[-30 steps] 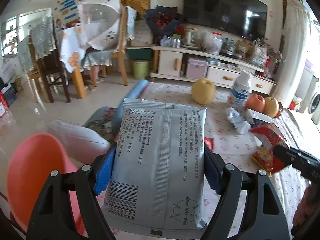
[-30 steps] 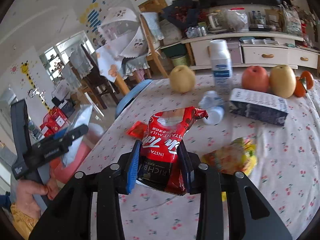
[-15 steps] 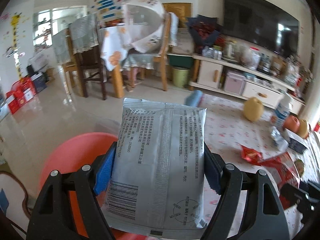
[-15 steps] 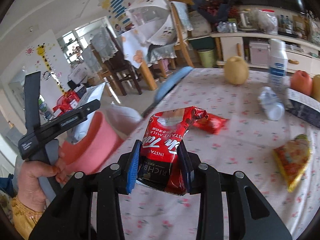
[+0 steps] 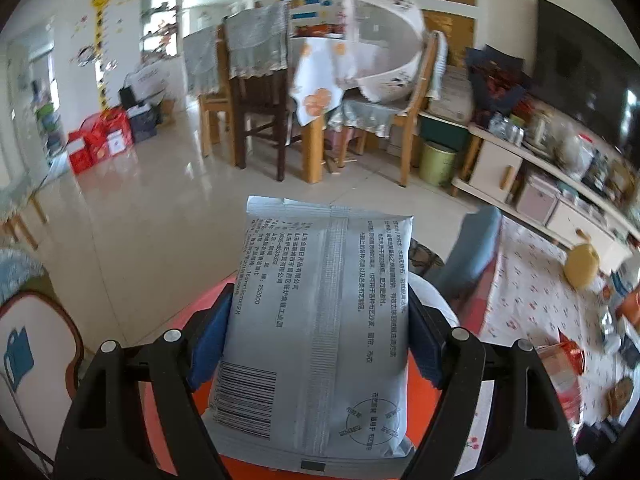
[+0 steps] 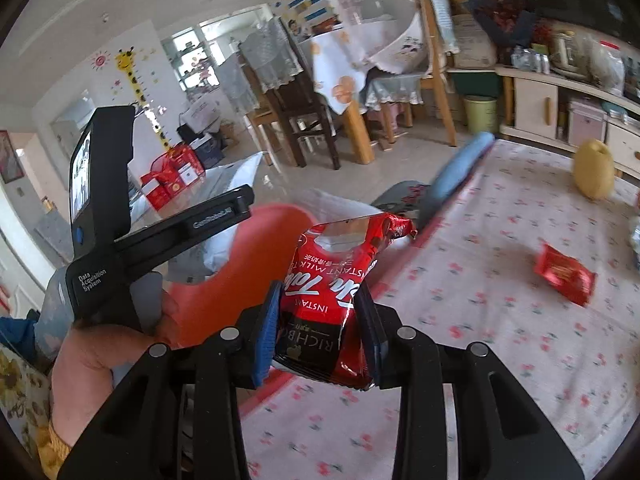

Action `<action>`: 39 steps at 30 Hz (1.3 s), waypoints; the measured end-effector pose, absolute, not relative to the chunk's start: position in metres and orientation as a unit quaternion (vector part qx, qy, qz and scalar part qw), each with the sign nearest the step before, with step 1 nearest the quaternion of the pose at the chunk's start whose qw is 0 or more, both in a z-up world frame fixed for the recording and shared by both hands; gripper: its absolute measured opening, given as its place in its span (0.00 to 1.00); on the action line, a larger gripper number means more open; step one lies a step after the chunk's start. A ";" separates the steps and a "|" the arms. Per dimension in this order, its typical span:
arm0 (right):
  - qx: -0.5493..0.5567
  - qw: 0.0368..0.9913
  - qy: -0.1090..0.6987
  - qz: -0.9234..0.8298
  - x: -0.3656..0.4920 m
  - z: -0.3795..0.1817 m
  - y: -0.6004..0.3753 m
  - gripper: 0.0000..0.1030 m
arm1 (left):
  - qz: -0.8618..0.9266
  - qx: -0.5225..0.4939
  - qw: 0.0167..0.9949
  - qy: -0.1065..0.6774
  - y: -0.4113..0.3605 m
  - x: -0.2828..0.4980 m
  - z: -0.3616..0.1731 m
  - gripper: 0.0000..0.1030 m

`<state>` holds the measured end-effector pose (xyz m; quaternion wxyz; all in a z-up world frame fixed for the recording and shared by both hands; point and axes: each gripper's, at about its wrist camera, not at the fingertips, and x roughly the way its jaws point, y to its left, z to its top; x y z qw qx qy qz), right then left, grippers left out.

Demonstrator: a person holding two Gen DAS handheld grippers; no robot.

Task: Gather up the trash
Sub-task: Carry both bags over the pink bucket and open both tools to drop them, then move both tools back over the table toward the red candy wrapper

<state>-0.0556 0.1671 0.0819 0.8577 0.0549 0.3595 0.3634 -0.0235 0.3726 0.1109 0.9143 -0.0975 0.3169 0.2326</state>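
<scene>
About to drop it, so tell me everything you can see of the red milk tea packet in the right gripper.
The red milk tea packet is glossy foil, red with a black lower band and white "INSTANT MILK TEA" lettering. Its top is torn open, showing a silver lining. It stands upright, pinched between the right gripper pads, in front of the orange bin, above the tablecloth edge.

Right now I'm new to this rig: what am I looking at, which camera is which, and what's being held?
There is no robot arm: a person holds a two-finger gripper in each hand, with a fisheye camera looking along its fingers. The left wrist view shows the left gripper shut on a grey printed packet above a red-orange bin. The right wrist view shows the right gripper shut on a red instant milk tea pouch, with the person's left hand visible beside it. On the floral tablecloth lie a small red wrapper and a yellow pear.
</scene>
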 end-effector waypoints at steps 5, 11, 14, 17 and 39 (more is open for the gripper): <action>0.043 0.850 0.362 0.379 -0.055 0.082 0.202 0.37 | 0.251 -0.122 0.906 0.317 0.393 -0.031 0.109 0.76; 0.024 0.843 0.370 0.388 -0.055 0.075 0.229 0.38 | 0.280 -0.136 0.894 0.323 0.412 -0.034 0.106 0.77; 0.011 0.844 0.370 0.388 -0.054 0.071 0.239 0.39 | 0.288 -0.132 0.894 0.318 0.415 -0.033 0.110 0.82; 0.011 0.848 0.365 0.385 -0.054 0.072 0.238 0.55 | 0.295 -0.126 0.893 0.316 0.415 -0.034 0.111 0.87; 0.031 0.903 0.329 0.275 -0.060 0.085 0.139 0.87 | 0.231 -0.064 0.919 0.312 0.355 -0.018 0.119 0.92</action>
